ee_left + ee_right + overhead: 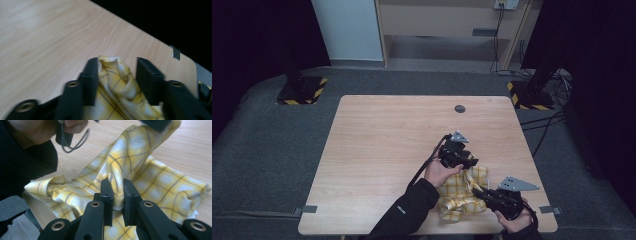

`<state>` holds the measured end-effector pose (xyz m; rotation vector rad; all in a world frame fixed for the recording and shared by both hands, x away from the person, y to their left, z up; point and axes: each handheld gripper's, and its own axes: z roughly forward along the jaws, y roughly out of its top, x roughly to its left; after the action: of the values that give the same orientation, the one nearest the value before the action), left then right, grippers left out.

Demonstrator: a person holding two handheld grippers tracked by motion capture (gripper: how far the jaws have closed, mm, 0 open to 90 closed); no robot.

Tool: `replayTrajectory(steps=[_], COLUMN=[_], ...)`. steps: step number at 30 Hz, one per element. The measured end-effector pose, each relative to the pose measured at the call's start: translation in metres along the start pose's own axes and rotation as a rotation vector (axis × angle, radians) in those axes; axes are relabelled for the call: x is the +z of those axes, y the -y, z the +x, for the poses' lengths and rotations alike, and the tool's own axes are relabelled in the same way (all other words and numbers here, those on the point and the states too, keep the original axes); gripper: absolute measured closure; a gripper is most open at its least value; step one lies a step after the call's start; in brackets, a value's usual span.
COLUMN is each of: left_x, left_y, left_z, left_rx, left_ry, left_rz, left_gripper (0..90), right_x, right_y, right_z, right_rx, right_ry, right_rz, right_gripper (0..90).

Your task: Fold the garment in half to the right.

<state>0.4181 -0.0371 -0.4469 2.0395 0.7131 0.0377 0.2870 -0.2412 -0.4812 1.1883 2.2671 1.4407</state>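
Yellow checked cloth (462, 192) is sitting crumpled at the near right part of the wooden table (382, 150), between the two hands. From the high view, the left gripper (469, 162) is at the cloth's far edge, with the person's left hand (439, 172) and a dark sleeve (407, 215) coming in from the bottom. The right gripper (479, 192) comes in from the near right corner and points into the middle of the bundle, with the right hand (514, 220) right at the table edge. There's a small dark round grommet (460, 108) farther up the table, well apart from everything.

In the left gripper view, a bunched fold of the cloth (117, 80) lies between the jaws. It's up against the left jaw, but there's a clear gap before the right one, so the left gripper (117, 67) is open, nothing pinched. A bit of grey tape (176, 53) sits at the table edge.

In the right gripper view, the right gripper (117, 186) is clamped down on a raised ridge of the cloth (155, 187), jaws squeezing it from both sides. The fabric runs upward from there toward the other gripper, the rest spreading flat on the wood.
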Motion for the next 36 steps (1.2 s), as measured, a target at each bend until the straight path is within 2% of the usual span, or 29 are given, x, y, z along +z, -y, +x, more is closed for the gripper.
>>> replayTrajectory(steps=[2, 5, 10, 13, 18, 24, 27, 32, 33, 35, 36], left_x=[-0.004, -0.01, -0.018, -0.019, -0.012, 0.001, 0.005, 0.01, 0.011, 0.012, 0.013], left_y=[0.002, 0.004, 0.013, 0.021, 0.036, 0.046, 0.048, 0.052, 0.052, 0.053, 0.053], left_z=[0.003, 0.008, 0.019, 0.025, 0.034, 0.038, 0.037, 0.037, 0.037, 0.037, 0.036], left_rx=[0.008, 0.017, 0.055, 0.082, 0.122, 0.138, 0.158, 0.153, 0.153, 0.158, 0.158], left_ry=[-0.027, -0.082, -0.18, -0.235, -0.292, -0.296, -0.305, -0.289, -0.284, -0.281, -0.283], left_rz=[-0.03, -0.044, -0.052, -0.027, 0.062, 0.109, 0.128, 0.139, 0.143, 0.146, 0.147], left_gripper=[43.6, 38.7, 32.9, 29.9, 27.9, 26.1, 26.0, 26.0, 25.7, 25.6, 25.6], right_x=[-0.002, -0.003, -0.003, -0.003, -0.005, -0.003, -0.005, -0.011, -0.011, -0.01, -0.008], right_y=[0.002, 0.003, 0.007, 0.009, 0.012, 0.014, 0.014, 0.007, 0.005, 0.003, -0.001], right_z=[-0.001, -0.002, -0.005, -0.007, -0.009, -0.009, -0.009, -0.011, -0.011, -0.011, -0.01], right_rx=[0.009, 0.018, 0.024, 0.03, 0.04, 0.03, 0.021, -0.021, -0.023, -0.031, -0.035], right_ry=[0.004, 0.011, 0.025, 0.035, 0.044, 0.05, 0.053, 0.071, 0.066, 0.066, 0.057], right_rz=[0.003, 0.005, 0.016, 0.024, 0.036, 0.053, 0.047, -0.007, -0.019, -0.031, -0.034], right_gripper=[80.8, 80.7, 80.1, 77.7, 77.3, 76.3, 69.2, 58.8, 55.1, 54.3, 49.8])
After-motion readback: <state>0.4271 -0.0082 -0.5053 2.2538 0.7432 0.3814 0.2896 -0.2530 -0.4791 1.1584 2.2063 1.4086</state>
